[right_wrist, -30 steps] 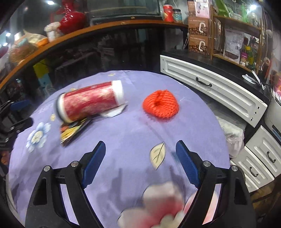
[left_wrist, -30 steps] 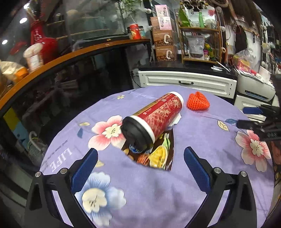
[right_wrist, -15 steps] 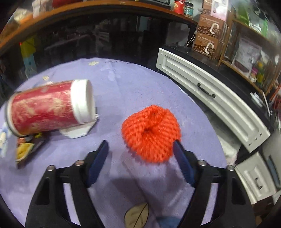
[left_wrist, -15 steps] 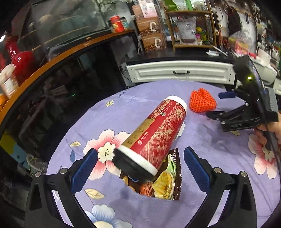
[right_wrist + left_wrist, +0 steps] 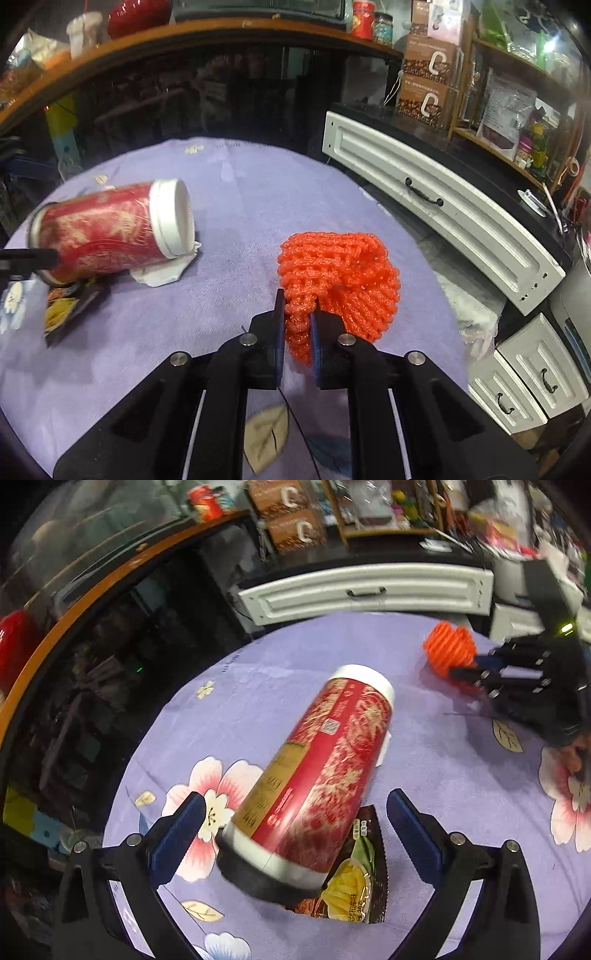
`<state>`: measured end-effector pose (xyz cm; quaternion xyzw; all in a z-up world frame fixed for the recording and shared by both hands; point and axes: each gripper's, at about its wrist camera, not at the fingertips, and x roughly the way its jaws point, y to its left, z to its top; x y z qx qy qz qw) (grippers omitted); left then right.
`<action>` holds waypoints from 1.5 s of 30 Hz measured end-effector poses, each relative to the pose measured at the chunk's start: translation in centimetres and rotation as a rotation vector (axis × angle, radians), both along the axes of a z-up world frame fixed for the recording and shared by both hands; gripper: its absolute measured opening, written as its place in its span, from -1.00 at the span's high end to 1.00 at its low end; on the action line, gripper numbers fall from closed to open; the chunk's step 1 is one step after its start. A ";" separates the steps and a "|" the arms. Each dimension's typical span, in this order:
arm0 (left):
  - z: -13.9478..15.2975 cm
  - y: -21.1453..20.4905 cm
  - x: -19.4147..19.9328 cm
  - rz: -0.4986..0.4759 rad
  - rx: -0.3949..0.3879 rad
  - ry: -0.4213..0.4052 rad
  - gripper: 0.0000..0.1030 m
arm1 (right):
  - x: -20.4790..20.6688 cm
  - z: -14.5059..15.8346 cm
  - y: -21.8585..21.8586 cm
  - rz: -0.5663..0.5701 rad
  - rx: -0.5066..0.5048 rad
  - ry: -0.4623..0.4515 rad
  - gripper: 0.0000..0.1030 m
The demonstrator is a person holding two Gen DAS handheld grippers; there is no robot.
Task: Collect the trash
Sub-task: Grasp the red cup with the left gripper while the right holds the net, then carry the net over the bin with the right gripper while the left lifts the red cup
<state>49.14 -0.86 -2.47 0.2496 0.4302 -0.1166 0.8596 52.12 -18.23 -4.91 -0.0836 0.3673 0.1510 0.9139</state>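
Left wrist view: left gripper (image 5: 295,823) spread wide, straddling the toppled red paper cup (image 5: 317,775); snack wrapper (image 5: 354,882) beneath it at 5 o'clock. Right wrist view: right gripper (image 5: 297,325) clenched on the orange foam fruit net (image 5: 340,280), centre of the purple floral tablecloth (image 5: 240,192); crumpled tissue (image 5: 162,273) at 9 o'clock.

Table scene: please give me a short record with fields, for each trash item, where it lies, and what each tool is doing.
surface: round table with purple flowered cloth
red cup: on its side, black lid toward the left tool
wrapper: flat, partly under the cup
tissue: white, under the cup's white end
orange net: on the cloth, right of the cup
left tool: open, jaws either side of the cup's lid end
right tool: jaws have just been closing, shut on the net's near edge
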 end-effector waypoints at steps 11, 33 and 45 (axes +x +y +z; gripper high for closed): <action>-2.9 -3.4 4.8 -0.008 0.137 0.166 -0.89 | -4.0 1.1 -2.5 0.038 0.072 -0.014 0.77; -0.8 -2.4 2.6 0.097 0.137 0.006 -0.39 | -10.6 2.3 -5.2 0.061 0.188 -0.044 0.77; 2.7 2.2 -7.0 0.219 -0.155 -0.213 -0.37 | -17.1 3.6 -7.0 0.057 0.238 -0.071 0.77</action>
